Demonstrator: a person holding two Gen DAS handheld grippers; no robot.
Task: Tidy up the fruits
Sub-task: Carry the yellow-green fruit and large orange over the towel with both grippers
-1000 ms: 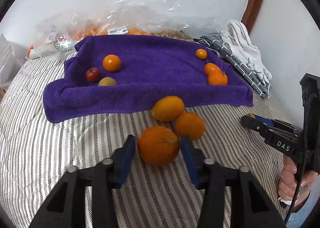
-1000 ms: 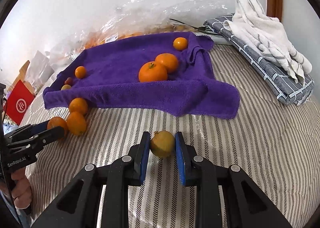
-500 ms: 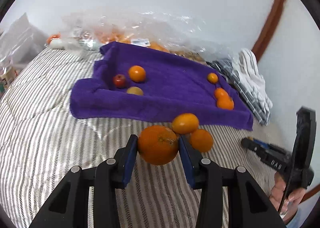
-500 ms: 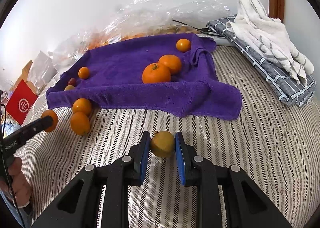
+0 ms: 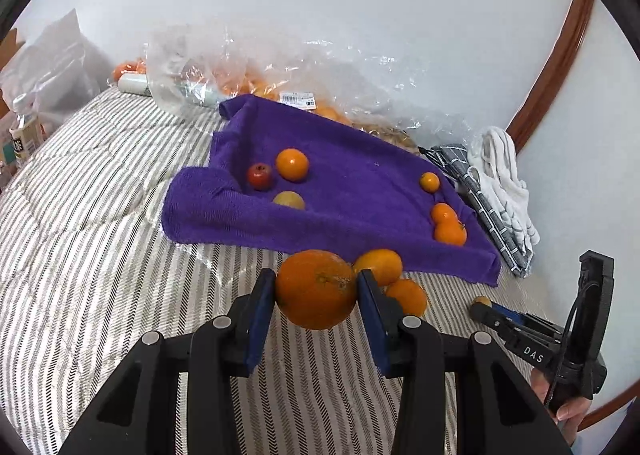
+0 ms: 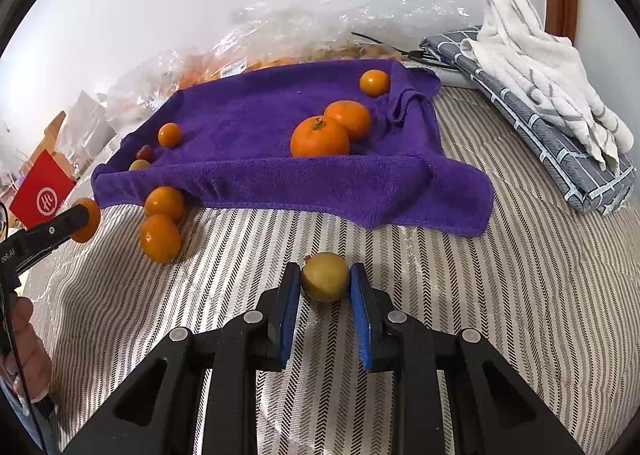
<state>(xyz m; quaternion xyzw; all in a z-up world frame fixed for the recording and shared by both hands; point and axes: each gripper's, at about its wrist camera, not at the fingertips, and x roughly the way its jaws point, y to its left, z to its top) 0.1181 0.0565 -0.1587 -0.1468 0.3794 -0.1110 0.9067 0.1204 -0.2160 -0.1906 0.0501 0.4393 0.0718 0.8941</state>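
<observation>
My left gripper point(image 5: 316, 289) is shut on a large orange point(image 5: 315, 288) and holds it above the striped bed. Two more oranges point(image 5: 380, 266) lie just beyond it, in front of the purple towel point(image 5: 352, 195). The towel holds a red fruit point(image 5: 259, 176), an orange point(image 5: 292, 164), a yellow-green fruit point(image 5: 289, 200) at its left and three oranges point(image 5: 449, 229) at its right. My right gripper point(image 6: 325, 282) is shut on a yellow-green fruit point(image 6: 325, 281) low over the bed, in front of the towel point(image 6: 260, 151). The left gripper's orange point(image 6: 86, 220) shows at the left edge.
Crumpled clear plastic bags point(image 5: 248, 71) with more oranges lie behind the towel against the white wall. A folded grey checked cloth point(image 6: 552, 135) with a white towel point(image 6: 532, 67) on it lies at the right. A red box point(image 6: 40, 195) stands at the far left.
My left gripper closed on the large orange and lifted it off the bed, away from the two other oranges. My right gripper stayed shut on the yellow-green fruit, almost still.
</observation>
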